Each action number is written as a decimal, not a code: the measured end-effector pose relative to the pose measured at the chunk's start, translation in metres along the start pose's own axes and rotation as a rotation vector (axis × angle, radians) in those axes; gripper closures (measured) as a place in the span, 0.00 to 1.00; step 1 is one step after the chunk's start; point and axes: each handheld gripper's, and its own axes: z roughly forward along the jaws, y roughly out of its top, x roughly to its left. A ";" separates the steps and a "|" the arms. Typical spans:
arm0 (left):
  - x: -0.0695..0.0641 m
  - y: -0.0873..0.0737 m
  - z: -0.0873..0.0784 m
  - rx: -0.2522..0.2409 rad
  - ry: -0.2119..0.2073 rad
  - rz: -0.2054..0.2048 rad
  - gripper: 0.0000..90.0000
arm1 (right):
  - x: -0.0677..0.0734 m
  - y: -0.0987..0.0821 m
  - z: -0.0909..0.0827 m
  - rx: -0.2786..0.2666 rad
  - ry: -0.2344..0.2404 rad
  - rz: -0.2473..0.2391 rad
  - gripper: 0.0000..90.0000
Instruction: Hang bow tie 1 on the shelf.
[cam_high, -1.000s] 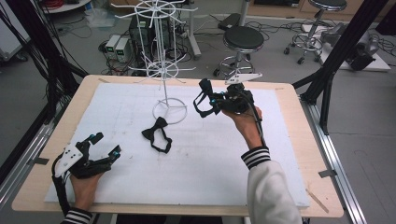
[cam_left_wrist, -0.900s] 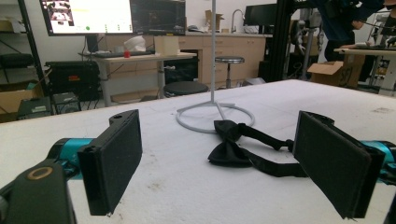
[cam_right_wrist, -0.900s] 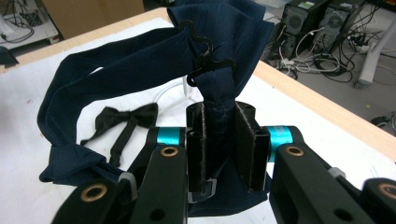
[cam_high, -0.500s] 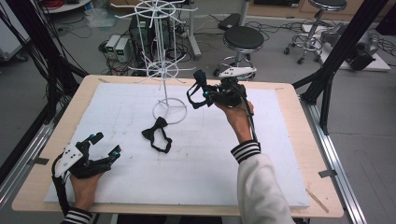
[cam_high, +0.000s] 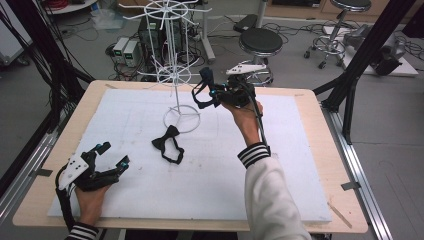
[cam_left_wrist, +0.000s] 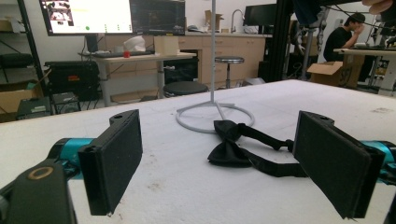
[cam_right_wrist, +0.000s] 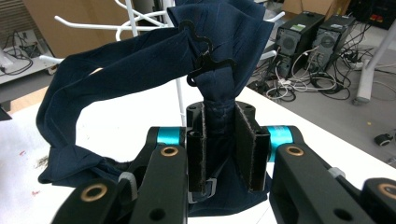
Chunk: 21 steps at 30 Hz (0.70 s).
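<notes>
My right gripper (cam_high: 207, 90) is raised above the far middle of the table, beside the white wire rack (cam_high: 173, 75). In the right gripper view its jaws are shut on the knot of a dark navy bow tie (cam_right_wrist: 219, 70), whose strap (cam_right_wrist: 107, 65) loops off to the left, near the rack's hooks (cam_right_wrist: 93, 23). A black bow tie (cam_high: 167, 143) lies flat on the white mat (cam_high: 280, 165) in front of the rack's ring base (cam_high: 182, 119). My left gripper (cam_high: 107, 155) rests low at the near left, open, with the black bow tie (cam_left_wrist: 233, 149) ahead of its jaws.
The rack's round base (cam_left_wrist: 212, 116) stands just behind the black tie. The wooden table edge (cam_high: 45, 185) frames the mat. Stools (cam_high: 260, 42), computer cases (cam_high: 127, 50) and cables crowd the floor beyond the table's far side.
My right gripper has moved farther away and left, lifting the navy bow tie closer to the rack's lower ring of hooks. The left gripper and the black tie have stayed put.
</notes>
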 end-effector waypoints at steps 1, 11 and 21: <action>0.000 0.000 0.000 -0.002 0.000 -0.003 0.18 | 0.000 0.001 0.001 0.002 -0.003 0.003 0.84; 0.000 0.000 0.000 -0.002 0.000 -0.003 0.18 | -0.003 0.001 0.010 -0.004 -0.007 0.031 0.84; 0.000 0.000 0.000 0.003 0.000 0.002 0.18 | -0.004 -0.001 0.019 -0.023 -0.008 0.059 0.84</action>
